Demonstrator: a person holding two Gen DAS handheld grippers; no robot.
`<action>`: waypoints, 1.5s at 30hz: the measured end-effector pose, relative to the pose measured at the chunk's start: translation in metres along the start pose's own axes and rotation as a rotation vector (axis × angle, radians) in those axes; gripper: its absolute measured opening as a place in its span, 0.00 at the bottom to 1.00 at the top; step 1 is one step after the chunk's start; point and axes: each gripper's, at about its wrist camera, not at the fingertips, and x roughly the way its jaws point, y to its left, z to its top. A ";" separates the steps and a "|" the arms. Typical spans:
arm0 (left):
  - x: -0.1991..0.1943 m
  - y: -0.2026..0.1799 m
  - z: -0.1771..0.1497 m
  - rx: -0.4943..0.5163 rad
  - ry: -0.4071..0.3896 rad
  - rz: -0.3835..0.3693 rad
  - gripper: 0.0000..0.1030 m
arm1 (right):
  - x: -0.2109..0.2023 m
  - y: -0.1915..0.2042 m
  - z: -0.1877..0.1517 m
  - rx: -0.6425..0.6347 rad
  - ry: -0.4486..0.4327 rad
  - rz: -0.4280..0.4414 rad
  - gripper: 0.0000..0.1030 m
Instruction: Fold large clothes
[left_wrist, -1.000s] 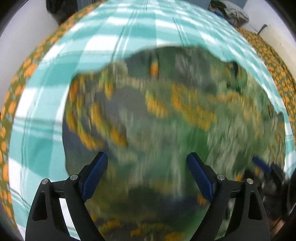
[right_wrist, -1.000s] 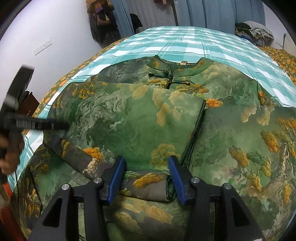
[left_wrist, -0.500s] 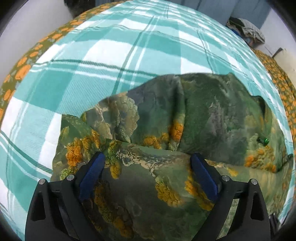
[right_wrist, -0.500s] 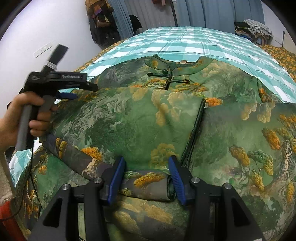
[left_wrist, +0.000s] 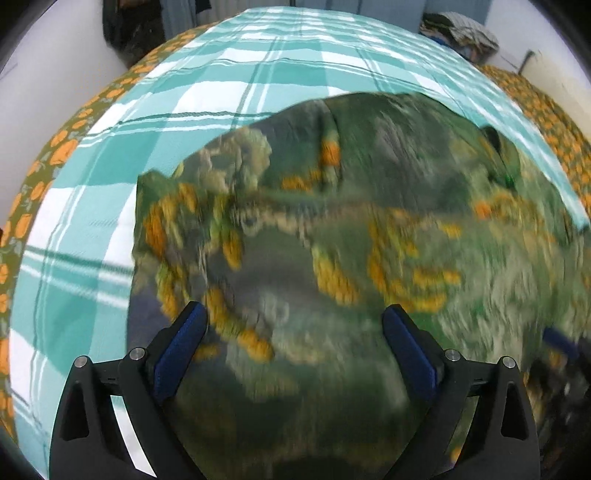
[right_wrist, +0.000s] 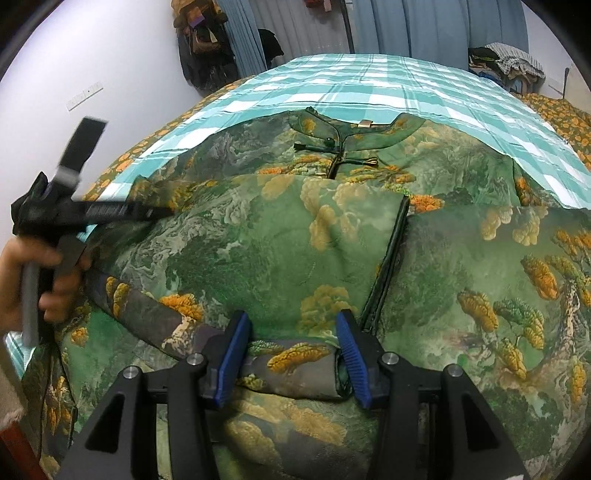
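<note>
Here the garment (right_wrist: 295, 240) lies lengthwise, collar far — left gripper (left_wrist: 295, 325) agape, right gripper (right_wrist: 291, 343) clamping its folded sleeve

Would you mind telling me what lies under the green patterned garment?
Under the green patterned garment lies a teal checked sheet, showing beyond the collar and at the left edge. Whatever is directly beneath the garment's middle is covered, so it cannot be seen.

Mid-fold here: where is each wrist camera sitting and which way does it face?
Left wrist: behind the open left tongs, angled down over the blurred green garment; only its fingers show.
Right wrist: behind the right tongs, whose jaws straddle a folded sleeve, facing the collar; hand at left.
Shared: garment, plaid sheet.
</note>
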 end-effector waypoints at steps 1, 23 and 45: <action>-0.005 -0.001 -0.005 0.007 -0.003 0.007 0.94 | 0.000 0.001 0.000 -0.004 0.003 -0.006 0.49; -0.156 -0.017 -0.105 0.090 -0.152 0.106 0.94 | -0.077 0.012 -0.023 -0.005 -0.015 -0.079 0.55; -0.105 0.076 -0.230 0.037 0.240 -0.194 0.96 | -0.196 -0.160 -0.203 0.299 0.409 -0.091 0.72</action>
